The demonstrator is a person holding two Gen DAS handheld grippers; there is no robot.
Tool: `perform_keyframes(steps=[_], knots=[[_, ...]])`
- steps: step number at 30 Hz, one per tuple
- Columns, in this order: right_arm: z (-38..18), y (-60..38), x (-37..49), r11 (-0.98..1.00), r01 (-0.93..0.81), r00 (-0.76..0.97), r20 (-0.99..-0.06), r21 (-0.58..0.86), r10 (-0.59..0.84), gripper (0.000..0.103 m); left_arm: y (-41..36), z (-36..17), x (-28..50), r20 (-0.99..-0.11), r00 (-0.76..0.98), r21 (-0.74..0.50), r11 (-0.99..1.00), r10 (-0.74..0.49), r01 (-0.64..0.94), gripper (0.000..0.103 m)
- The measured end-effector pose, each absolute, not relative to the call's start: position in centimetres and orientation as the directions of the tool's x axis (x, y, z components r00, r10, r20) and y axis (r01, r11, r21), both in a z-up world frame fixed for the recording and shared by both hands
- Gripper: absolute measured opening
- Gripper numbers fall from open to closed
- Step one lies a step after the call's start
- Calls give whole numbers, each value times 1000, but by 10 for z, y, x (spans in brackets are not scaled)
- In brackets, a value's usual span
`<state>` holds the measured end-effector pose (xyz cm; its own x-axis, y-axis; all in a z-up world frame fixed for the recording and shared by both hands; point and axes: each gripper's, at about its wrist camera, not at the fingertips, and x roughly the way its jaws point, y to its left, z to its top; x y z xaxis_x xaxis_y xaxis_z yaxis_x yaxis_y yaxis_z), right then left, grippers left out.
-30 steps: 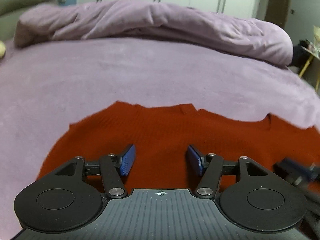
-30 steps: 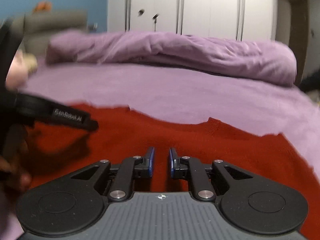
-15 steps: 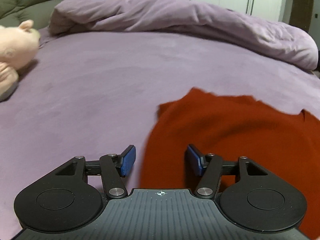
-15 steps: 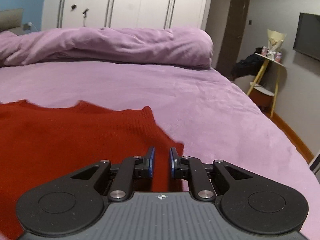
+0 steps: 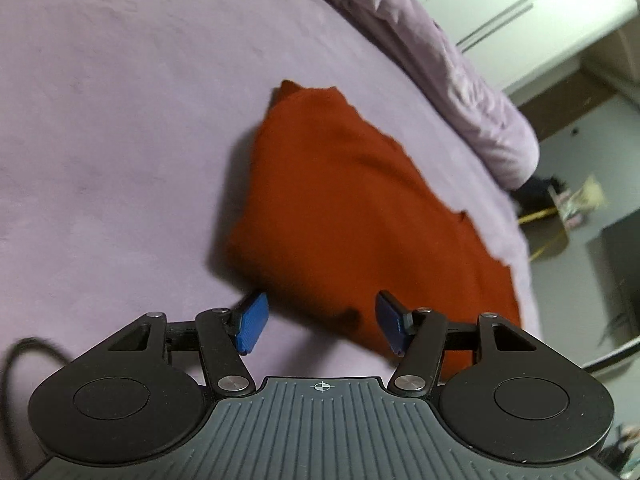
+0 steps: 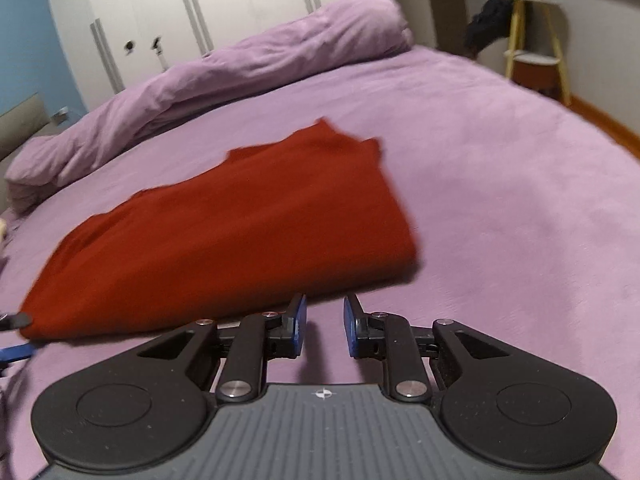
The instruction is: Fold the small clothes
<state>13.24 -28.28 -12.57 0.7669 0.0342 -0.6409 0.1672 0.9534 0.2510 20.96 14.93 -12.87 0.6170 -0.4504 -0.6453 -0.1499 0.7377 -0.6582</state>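
Red folded garment [image 5: 352, 208] lies flat — bare purple bedspread [image 6: 500, 168] all round.

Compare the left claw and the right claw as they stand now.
The left claw gapes wide; the right claw, whose jaws have just been opening, shows only a narrow gap. The left claw straddles the red garment's near edge; the right claw sits over bare purple bedsheet beside it. Both are empty, with blue pads.
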Motion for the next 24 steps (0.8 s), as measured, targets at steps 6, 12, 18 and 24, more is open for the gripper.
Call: perform_keyframes(steps=[6,12,18,24], knots=[[-114,-235,146,967,27,767,-626,252,142,19,159,-142,232,-614,655,-735,621,-440,-272,47],[-105,-161,186,956,-125,760,-593,266,265,15,171,-157,246,-585,675,-786,519,-450,-335,30],[-128,-109,225,959,-197,698,-657,204,284,15,174,-154,248,-577,680,-773,571,-453,-276,27],[-124,-104,217,950,-291,694,-659,113,291,15,174,-162,252,-586,678,-776,546,-444,-314,30]])
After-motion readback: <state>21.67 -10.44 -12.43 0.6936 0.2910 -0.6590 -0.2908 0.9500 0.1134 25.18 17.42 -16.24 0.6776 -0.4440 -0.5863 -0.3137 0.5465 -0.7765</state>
